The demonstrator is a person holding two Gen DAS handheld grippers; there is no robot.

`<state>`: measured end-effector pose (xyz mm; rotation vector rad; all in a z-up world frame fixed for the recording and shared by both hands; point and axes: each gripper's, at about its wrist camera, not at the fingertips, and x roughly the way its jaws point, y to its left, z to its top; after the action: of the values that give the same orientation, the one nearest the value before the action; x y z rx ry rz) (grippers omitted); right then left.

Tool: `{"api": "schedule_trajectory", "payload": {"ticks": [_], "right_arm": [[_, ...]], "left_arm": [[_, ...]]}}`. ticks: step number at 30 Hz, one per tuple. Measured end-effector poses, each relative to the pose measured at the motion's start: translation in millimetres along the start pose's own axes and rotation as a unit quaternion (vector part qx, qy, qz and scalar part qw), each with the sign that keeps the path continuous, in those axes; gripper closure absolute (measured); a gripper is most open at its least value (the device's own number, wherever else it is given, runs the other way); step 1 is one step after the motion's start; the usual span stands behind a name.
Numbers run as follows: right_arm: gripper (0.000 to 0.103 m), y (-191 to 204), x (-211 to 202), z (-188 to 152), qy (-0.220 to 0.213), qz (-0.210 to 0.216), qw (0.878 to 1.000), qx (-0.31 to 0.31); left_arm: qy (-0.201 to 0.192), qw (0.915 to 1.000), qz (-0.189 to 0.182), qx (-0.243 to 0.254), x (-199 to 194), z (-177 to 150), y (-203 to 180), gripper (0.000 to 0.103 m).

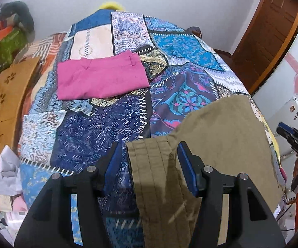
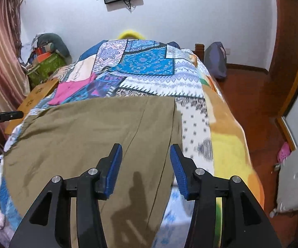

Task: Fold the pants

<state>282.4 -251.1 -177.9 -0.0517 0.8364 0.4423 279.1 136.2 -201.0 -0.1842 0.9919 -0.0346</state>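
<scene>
Both grippers are parted with nothing pinched. The left gripper (image 1: 150, 155) hangs over the hem end of the khaki pants (image 1: 221, 136), flat on the patchwork bedspread (image 1: 99, 130); the right gripper (image 2: 146, 158) hangs above them too. Folded pink pants (image 1: 101, 78) lie beyond the left gripper.

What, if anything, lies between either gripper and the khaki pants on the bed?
Nothing visible does. The left gripper and the right gripper both hang open directly above the khaki pants, with no object between. The folded pink garment lies farther up the patchwork bedspread, apart from the pants.
</scene>
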Motion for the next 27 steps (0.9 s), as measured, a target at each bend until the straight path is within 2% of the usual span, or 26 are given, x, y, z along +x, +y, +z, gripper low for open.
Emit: {"api": "schedule_trajectory", "payload": {"ticks": [5,10,12,14,17,21,27], "right_arm": [[0.058,-14.7,43.9,20.4,0.013,0.008,1.0,0.014],[0.058,-21.3,81.5,30.3,0.031,0.007,0.999,0.007],[0.069,-20.4,99.9,28.3,0.052,-0.007,0.998,-0.017],[0.07,-20.5,112.7,22.0,0.072,-0.009,0.997,-0.027],[0.075,-27.3,110.0,19.5,0.071,-0.004,0.997,-0.012],[0.075,-25.8,108.7,18.7,0.078,-0.013,0.997,-0.019],[0.072,-19.8,93.8,30.1,0.088,-0.031,0.995,-0.022]], "left_arm": [[0.026,0.9994,-0.018,-0.014,27.6,4.5,4.9,0.046],[0.032,0.9982,-0.028,-0.042,42.8,5.0,16.6,0.043],[0.031,0.9974,-0.03,-0.057,45.8,2.9,21.9,0.041],[0.036,0.9953,-0.041,-0.081,51.6,0.1,29.6,0.041],[0.04,0.9918,-0.051,-0.11,58.9,-2.4,40.0,0.037],[0.039,0.9918,-0.037,-0.116,62.0,-2.7,40.2,0.033],[0.018,0.9983,0.015,-0.053,29.3,-1.9,19.1,0.034]]}}
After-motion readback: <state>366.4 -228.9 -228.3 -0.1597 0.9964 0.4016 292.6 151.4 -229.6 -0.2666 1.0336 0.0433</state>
